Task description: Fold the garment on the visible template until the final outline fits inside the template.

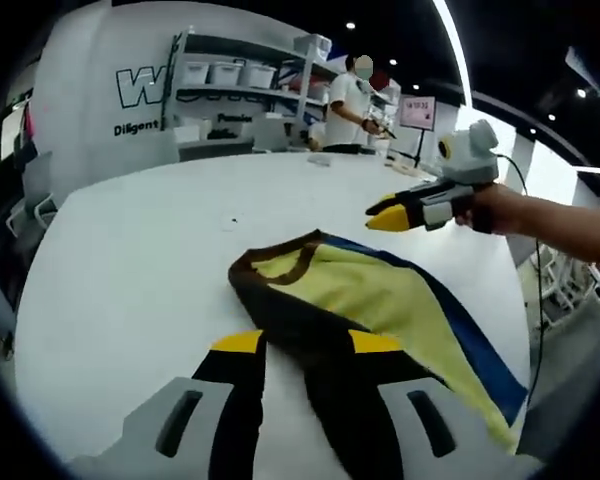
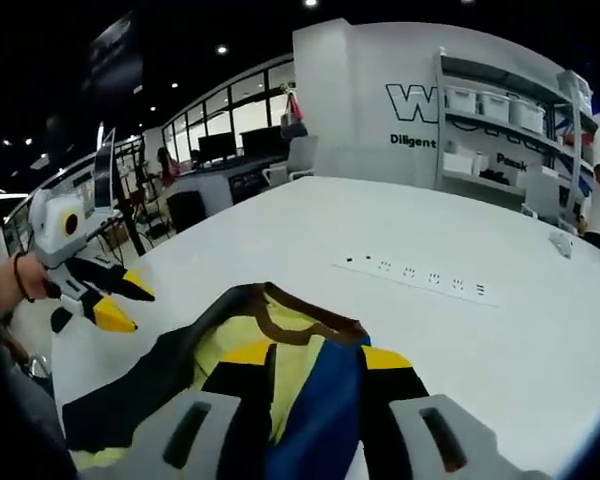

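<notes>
The garment on the table lies lengthwise between both hand-held grippers, left and right, whose spread jaws straddle opposite ends.

White wall, storage shelves (bins), ceiling spotlights.

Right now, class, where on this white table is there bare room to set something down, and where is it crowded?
Free: the wide stretch of table beyond the garment's brown collar, toward the shelves; in the right gripper view, the stretch around the row of small marks. Crowded: the near edge, where the garment lies between both grippers' jaws, the left gripper and the right gripper.
</notes>
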{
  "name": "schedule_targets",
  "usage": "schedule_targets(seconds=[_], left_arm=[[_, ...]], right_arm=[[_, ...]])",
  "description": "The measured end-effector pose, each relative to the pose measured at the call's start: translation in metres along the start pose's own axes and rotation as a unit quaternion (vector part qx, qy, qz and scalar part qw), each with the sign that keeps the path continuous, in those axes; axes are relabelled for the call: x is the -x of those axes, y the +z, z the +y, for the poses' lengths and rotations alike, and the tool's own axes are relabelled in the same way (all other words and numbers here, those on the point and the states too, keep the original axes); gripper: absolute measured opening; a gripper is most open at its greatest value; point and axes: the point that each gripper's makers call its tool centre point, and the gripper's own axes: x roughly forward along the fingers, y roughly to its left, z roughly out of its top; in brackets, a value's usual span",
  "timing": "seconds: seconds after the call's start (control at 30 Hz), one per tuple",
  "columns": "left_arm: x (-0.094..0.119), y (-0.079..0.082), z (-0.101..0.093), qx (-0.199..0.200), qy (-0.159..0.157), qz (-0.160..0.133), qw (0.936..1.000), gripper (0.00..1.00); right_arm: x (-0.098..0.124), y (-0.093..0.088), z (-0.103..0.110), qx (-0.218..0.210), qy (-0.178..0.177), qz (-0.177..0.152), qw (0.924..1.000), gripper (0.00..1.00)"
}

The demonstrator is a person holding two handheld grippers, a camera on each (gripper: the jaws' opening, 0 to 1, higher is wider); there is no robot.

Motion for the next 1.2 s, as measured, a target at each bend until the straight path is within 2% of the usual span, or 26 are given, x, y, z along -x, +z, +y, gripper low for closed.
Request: schedule_targets(seconds=[0.07, 0.1, 0.23, 0.37, 0.47, 0.63, 0.77, 0.9, 1.07, 1.2], left_arm=[[0.001, -0.01, -0.001, -0.008, 0.003, 0.012, 0.9999, 0.26], [0.003, -0.019, -0.002, -0.014, 0.005, 0.023, 0.9996, 0.26], [0.009, -0.035, -0.007, -0.026, 0.01, 0.038, 0.9989, 0.27], [0.015, -0.048, -0.012, -0.008, 0.006, 0.04, 0.9991, 0.26], [0.019, -0.059, -0.011, -0.004, 0.011, 0.042, 0.9991, 0.27], [0.027, -0.078, -0.015, 0.001, 0.011, 0.06, 0.9981, 0.26], [0.033, -0.093, -0.027, 0.006, 0.002, 0.074, 0.9972, 0.25], [0.038, -0.102, -0.036, 0.015, -0.002, 0.078, 0.9969, 0.24], [0.041, -0.111, -0.042, 0.024, -0.002, 0.084, 0.9962, 0.22], [0.043, -0.12, -0.045, 0.009, 0.003, 0.1, 0.995, 0.21]], right_arm=[[0.001, -0.002, 0.0, -0.003, 0.0, 0.0, 1.0, 0.27], [0.001, -0.008, 0.0, -0.003, -0.001, 0.004, 1.0, 0.27], [0.001, -0.02, 0.003, -0.01, 0.004, 0.009, 0.9999, 0.27], [0.001, -0.025, 0.004, -0.017, 0.005, 0.011, 0.9998, 0.27], [-0.001, -0.024, 0.005, -0.04, 0.011, 0.004, 0.9991, 0.28], [0.0, -0.034, 0.008, -0.035, 0.012, 0.02, 0.9991, 0.28], [0.005, -0.043, 0.013, -0.045, 0.012, 0.026, 0.9986, 0.29], [0.009, -0.05, 0.024, -0.004, 0.017, 0.039, 0.9991, 0.29], [0.009, -0.057, 0.025, -0.021, 0.023, 0.042, 0.9986, 0.29], [0.005, -0.071, 0.028, -0.022, 0.025, 0.057, 0.9978, 0.29]])
